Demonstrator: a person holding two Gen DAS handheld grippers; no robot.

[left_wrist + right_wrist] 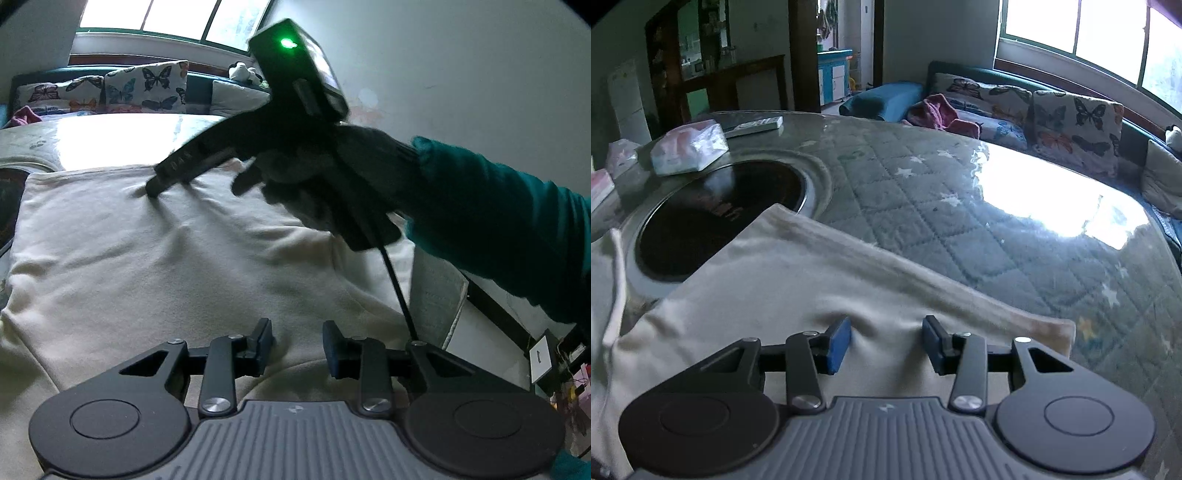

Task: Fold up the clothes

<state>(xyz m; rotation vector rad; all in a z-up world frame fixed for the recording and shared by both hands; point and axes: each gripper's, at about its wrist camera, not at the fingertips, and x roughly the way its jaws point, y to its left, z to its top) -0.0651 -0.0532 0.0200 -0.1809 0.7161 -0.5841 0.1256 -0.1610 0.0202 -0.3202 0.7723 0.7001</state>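
Note:
A cream-white garment [177,251] lies folded flat on the round glass-topped table. In the left wrist view my left gripper [297,345] is open just above its near part, nothing between the pads. My right gripper [153,190], held by a gloved hand in a teal sleeve, presses its tips down on the garment's far part, making creases. In the right wrist view the right gripper [886,341] is open with its blue pads resting on the cloth [783,280], which puckers between them. The garment's hem edge [923,280] runs diagonally across the table.
The table [960,221] has a quilted star cover under glass and a dark round centre well [713,218]. A tissue pack [689,147] and a remote [757,125] lie at its far left. A butterfly-cushioned sofa [1052,110] stands beyond, under the window.

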